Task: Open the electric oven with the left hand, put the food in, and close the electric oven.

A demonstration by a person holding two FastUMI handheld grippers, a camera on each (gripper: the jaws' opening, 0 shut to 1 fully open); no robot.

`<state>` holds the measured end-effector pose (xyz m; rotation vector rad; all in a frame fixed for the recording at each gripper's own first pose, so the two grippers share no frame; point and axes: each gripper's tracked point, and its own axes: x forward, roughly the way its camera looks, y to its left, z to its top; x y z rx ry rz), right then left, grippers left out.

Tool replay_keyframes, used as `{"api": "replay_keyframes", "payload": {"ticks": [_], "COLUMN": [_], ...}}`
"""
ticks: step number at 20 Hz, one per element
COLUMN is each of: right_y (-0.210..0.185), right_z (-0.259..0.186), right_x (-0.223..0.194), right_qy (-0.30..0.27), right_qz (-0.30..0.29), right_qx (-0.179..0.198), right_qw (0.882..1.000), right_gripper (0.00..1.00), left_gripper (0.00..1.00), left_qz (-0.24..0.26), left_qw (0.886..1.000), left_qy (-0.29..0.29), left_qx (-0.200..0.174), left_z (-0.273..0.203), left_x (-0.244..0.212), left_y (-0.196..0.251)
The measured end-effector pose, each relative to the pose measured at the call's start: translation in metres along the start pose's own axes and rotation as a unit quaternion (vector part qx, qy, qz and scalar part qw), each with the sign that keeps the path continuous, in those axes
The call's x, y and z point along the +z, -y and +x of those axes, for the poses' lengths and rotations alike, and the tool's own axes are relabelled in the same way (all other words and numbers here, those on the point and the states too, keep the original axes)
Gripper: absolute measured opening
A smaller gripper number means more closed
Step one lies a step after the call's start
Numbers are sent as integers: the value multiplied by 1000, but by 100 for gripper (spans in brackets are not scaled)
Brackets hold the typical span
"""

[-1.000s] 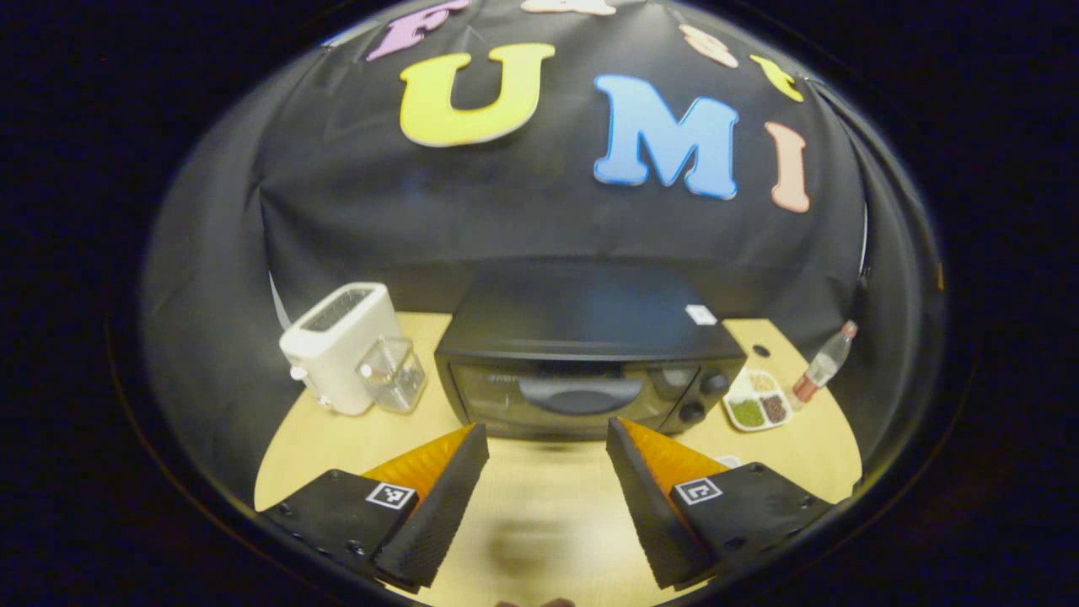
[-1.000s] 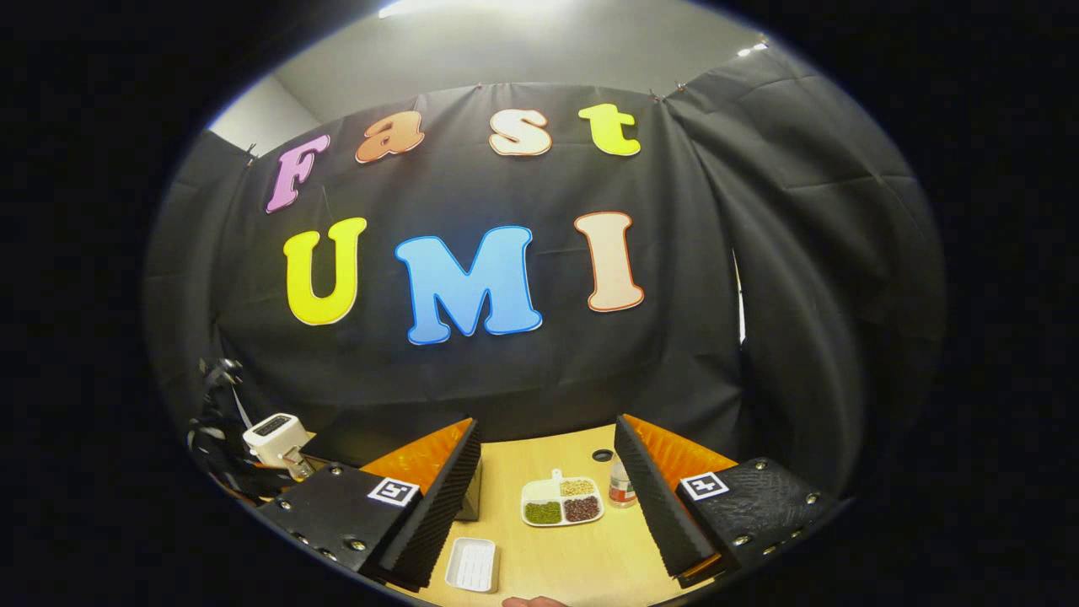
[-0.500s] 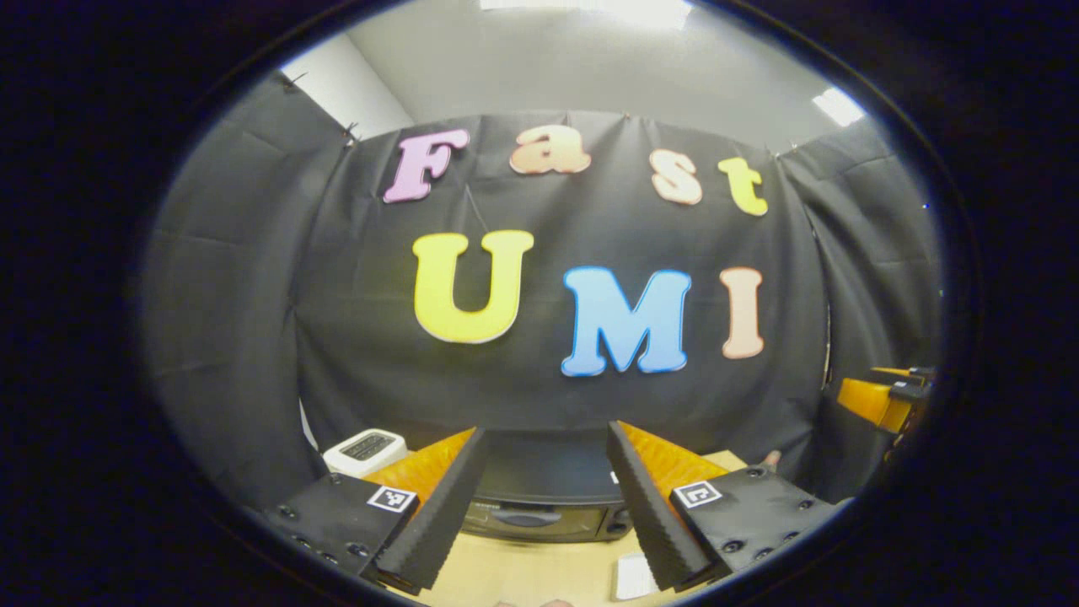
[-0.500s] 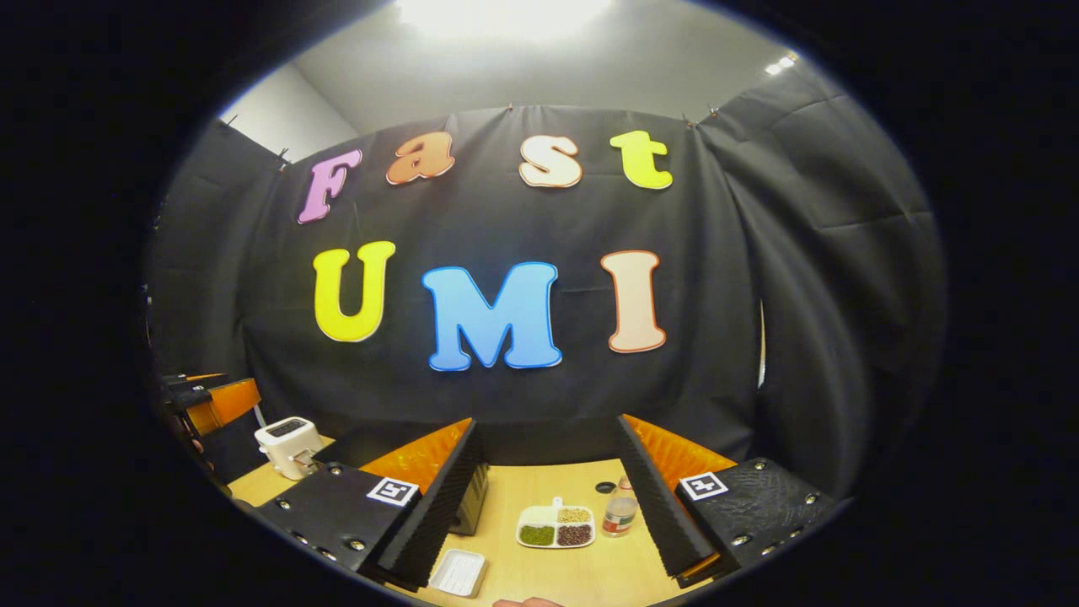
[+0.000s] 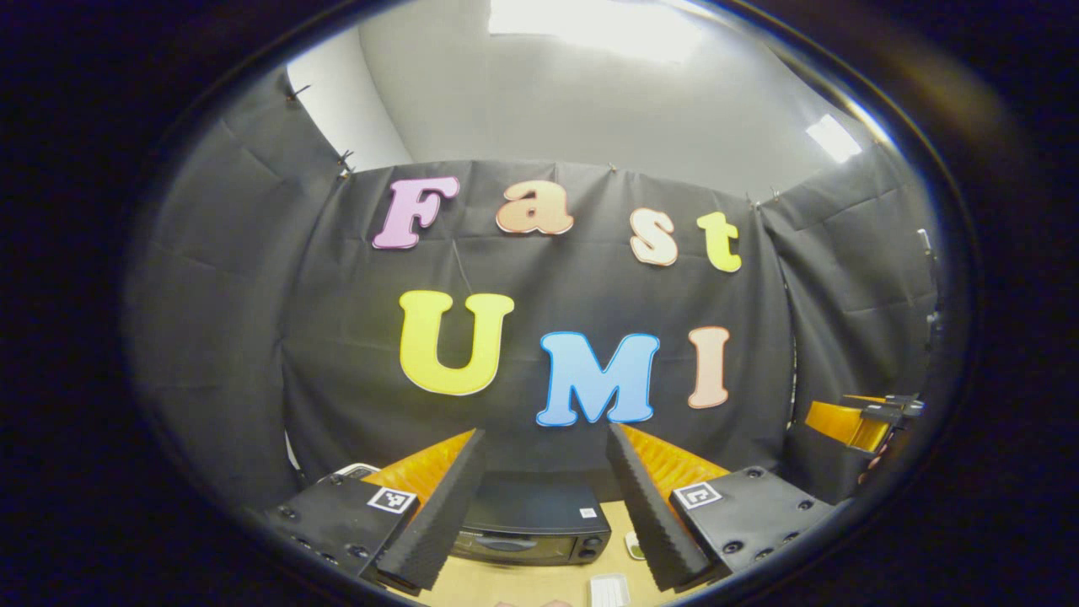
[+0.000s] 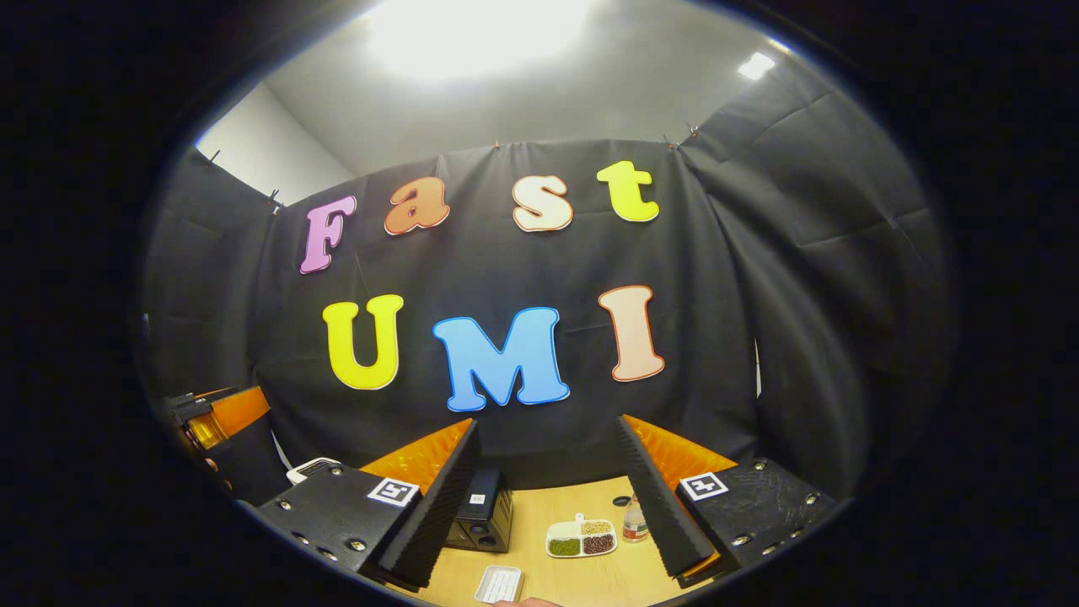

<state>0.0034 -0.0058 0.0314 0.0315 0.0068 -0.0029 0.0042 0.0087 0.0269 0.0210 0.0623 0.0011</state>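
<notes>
Both grippers held high above the table (image 6: pixel 582 573), jaws wide apart and empty.

I see the left gripper (image 5: pixel 539 506) framing the closed electric oven (image 5: pixel 529 533) at bottom centre; the right gripper (image 6: pixel 548 497) overlooks a divided dish of food (image 6: pixel 581 539) (a bottle (image 6: pixel 634 523) just beside it) and a white tray (image 6: pixel 499 583).

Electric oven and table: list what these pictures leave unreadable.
- Electric oven, left gripper view: too small to tell what is inside; left side behind a finger.
- Oven, right gripper view: mostly behind a finger.
- White tray: cut by the lower edge.
- Toaster: mostly hidden by gripper body.
</notes>
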Motion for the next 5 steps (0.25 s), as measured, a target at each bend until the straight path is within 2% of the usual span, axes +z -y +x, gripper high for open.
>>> {"api": "replay_keyframes", "payload": {"ticks": [5], "right_y": [-18], "right_z": [-10], "right_x": [-3], "right_qy": [-20], "right_qz": [-7], "right_qx": [14], "right_qw": [1000], "right_gripper": [97], "left_gripper": [99], "left_qz": [-10], "left_qw": [1000], "left_qy": [-7], "left_qx": [-28], "left_z": [-14], "left_x": [-18], "left_y": [-7]}}
